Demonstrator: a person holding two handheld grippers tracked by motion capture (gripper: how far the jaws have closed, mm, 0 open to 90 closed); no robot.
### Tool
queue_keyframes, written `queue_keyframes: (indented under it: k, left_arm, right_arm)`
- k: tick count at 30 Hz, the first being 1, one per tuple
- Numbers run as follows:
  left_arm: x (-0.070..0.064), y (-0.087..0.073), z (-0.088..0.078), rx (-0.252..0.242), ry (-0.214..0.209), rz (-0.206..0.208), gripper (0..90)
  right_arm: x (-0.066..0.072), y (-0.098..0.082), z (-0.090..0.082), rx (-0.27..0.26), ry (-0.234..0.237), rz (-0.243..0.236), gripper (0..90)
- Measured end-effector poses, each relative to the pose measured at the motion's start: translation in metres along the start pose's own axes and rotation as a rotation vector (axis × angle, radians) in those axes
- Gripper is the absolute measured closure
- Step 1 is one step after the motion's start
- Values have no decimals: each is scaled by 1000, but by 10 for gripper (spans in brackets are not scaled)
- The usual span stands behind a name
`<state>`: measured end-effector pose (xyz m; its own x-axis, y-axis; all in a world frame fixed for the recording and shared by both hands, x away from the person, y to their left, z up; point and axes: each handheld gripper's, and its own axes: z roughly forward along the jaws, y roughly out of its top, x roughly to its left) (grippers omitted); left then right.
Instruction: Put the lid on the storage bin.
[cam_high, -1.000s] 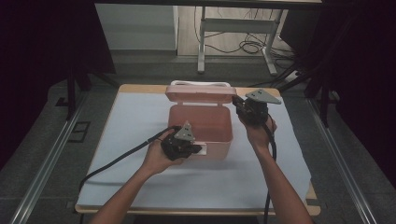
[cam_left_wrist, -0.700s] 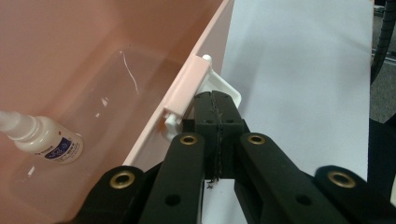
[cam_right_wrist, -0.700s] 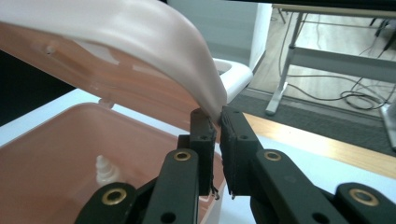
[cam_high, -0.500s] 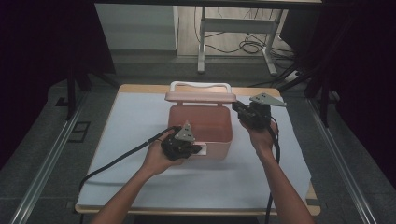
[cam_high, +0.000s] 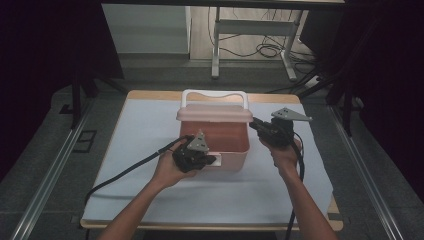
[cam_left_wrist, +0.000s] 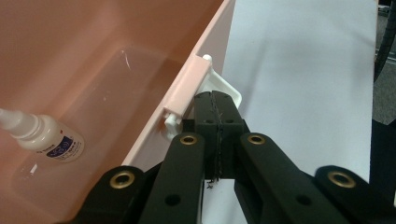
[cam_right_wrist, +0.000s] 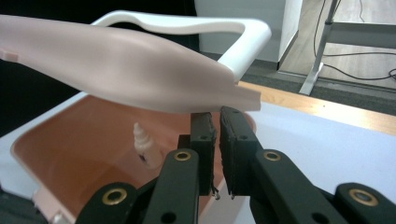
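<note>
Bottle (cam_left_wrist: 44, 136) label too blurred to read; cap cut off at left edge.

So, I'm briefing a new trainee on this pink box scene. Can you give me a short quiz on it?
1. True or false: the lid lies flat and shut on the pink box.
2. What lies inside the box?
3. The left gripper is at: A) the white handle B) the box's latch C) the table.

Key: 1 false, it is raised; 2 a small white bottle; 3 B.
</note>
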<state>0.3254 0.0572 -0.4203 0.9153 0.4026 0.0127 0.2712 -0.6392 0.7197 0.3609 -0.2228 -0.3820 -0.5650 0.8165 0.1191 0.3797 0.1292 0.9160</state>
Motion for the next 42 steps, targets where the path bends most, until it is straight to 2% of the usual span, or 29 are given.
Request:
queue_keyframes:
  k: [8,18,20,23,39,42]
  left_arm:
    - [0,0,0,0,4,1,900]
    - [0,0,0,-1,3,-5,900]
    - [0,0,0,-2,4,-5,900]
    - [0,0,0,-1,3,-7,900]
    - [0,0,-1,-12,7,-7,899]
    - [-1,0,-3,-30,-13,-12,834]
  right_arm:
    - [2,-16,-5,70,25,-22,812]
    - [-1,-41,-13,140,56,-27,812]
    - [-2,-44,-15,139,78,-22,811]
    - [-1,-47,-19,138,84,-29,810]
    - [-2,-52,-20,123,88,-40,790]
    - [-3,-55,-22,103,90,-44,786]
